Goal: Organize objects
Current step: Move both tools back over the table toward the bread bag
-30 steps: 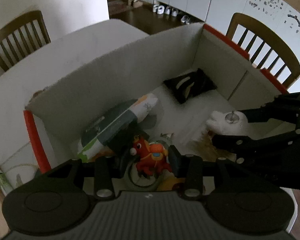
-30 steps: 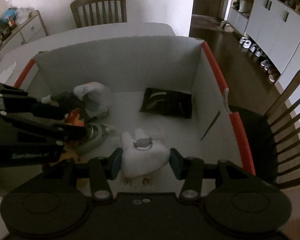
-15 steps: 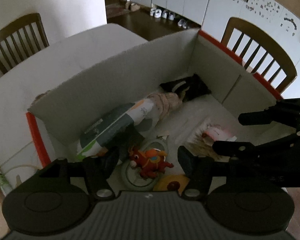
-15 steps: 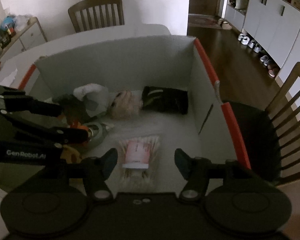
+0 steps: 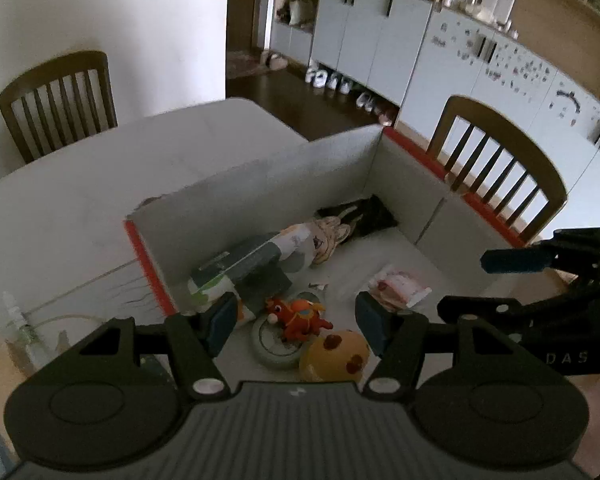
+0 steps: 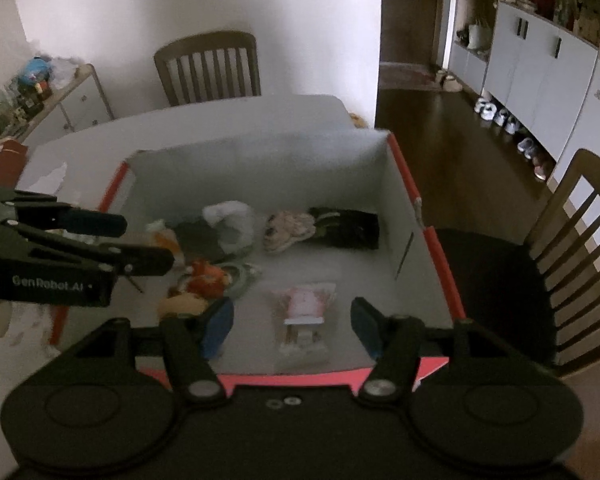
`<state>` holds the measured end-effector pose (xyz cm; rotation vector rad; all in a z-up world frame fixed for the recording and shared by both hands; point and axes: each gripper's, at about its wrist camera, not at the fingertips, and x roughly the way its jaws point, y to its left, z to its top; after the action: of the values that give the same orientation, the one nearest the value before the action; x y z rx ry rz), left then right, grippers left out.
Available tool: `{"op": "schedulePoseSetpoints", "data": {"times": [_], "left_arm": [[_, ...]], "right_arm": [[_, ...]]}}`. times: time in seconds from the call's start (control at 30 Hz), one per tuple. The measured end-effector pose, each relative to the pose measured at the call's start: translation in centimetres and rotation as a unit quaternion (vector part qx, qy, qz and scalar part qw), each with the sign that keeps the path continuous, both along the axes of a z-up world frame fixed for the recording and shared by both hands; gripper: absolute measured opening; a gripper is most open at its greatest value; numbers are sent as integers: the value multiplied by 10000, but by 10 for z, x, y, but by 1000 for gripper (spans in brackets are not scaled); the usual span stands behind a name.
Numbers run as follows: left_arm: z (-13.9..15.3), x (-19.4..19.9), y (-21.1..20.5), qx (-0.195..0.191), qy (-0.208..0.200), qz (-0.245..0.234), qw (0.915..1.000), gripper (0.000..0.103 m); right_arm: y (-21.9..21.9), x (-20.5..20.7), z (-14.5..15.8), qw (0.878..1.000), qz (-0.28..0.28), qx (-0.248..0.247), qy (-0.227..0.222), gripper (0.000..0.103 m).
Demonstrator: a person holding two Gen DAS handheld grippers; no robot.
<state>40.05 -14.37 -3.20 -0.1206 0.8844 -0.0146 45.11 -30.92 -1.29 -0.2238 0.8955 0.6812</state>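
A white box with red rims (image 5: 268,184) (image 6: 260,168) stands on the table and holds the objects. An orange toy horse (image 5: 300,316) (image 6: 206,276) lies on a round tin (image 5: 274,346), beside a yellow ball (image 5: 334,356). A pink packet (image 5: 398,286) (image 6: 304,304), a green-and-white bag (image 5: 240,268), a beige plush (image 5: 330,234) (image 6: 288,228) and a black pouch (image 5: 360,216) (image 6: 348,222) also lie inside. My left gripper (image 5: 296,322) is open and empty above the horse. My right gripper (image 6: 290,328) is open and empty above the packet.
Wooden chairs stand behind the table (image 5: 56,96) (image 6: 208,66) and at the box's right side (image 5: 496,164) (image 6: 580,232). White cabinets with shoes below (image 5: 376,40) line the far wall. A cluttered sideboard (image 6: 40,92) is at the left.
Both grippers opened and let go: the left released the toy horse, the right dropped the plush. Both then rose and pulled back from the box.
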Motion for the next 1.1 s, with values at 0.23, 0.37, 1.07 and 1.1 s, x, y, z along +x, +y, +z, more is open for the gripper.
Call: {"op": "schedulePoseSetpoints", "data": {"times": [0.23, 0.37, 1.07, 1.1], "left_arm": [[21, -38, 14, -103, -338, -8, 9994, 64], [31, -62, 25, -165, -498, -17, 9986, 64], [30, -157, 129, -67, -489, 298, 9983, 85], [28, -160, 135, -84, -461, 335, 9983, 85]], "right_arm": [[9, -31, 22, 9997, 46, 161, -177, 74], [18, -48, 31, 9994, 42, 270, -215, 78], [118, -134, 31, 9983, 370, 318, -310, 91], [122, -137, 29, 9983, 377, 311, -308, 91]]}}
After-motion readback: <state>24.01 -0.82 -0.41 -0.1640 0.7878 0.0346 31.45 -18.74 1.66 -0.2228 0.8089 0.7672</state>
